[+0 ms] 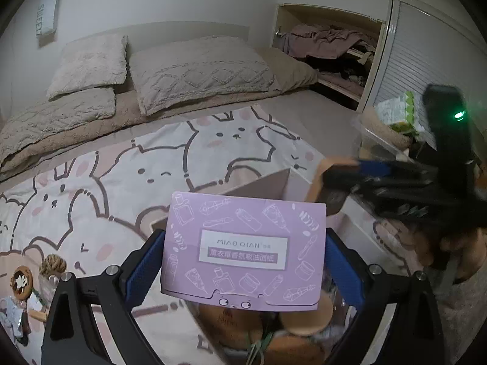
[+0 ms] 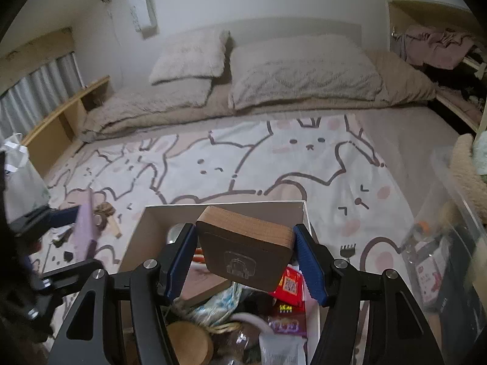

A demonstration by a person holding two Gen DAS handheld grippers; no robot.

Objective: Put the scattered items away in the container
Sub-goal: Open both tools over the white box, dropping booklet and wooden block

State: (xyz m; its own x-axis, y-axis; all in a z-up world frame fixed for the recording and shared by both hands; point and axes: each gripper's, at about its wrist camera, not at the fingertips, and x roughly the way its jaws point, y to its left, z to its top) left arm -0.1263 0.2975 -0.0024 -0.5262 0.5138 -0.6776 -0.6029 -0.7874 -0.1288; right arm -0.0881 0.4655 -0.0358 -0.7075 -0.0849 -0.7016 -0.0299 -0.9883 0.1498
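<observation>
On your far left, a few scattered items [image 1: 27, 292] lie on the bunny-print blanket [image 1: 100, 188] that covers the bed: a round wooden piece, a coil of rope or hair tie, some crumpled packets. They are too small at the frame edge to name with confidence.

Your left hand-held gripper [image 1: 243, 261] is closed on a lilac paper packet [image 1: 243, 248], its blue pads [image 1: 145, 266] pressing the two short sides so the printed face stands upright toward the camera. That grip keeps the thin packet flat and lets it drop edge-first. The label reads "MIAO QIAN" above a line of Chinese characters, with cosmetic doodles around it. It hangs over the near end of the white cardboard box [image 2: 146, 231], the container, already holding wooden discs and wrappers.

Your right hand-held gripper [image 2: 245, 255] clamps a rounded wooden block [image 2: 246, 249] by its side edges, tilted above the box's middle; a clear adhesive hook patch shows on its face. A red packet [image 2: 289, 284] below carries a QR code. On the wall, a hanging reads "SWEET" [image 1: 45, 15].
</observation>
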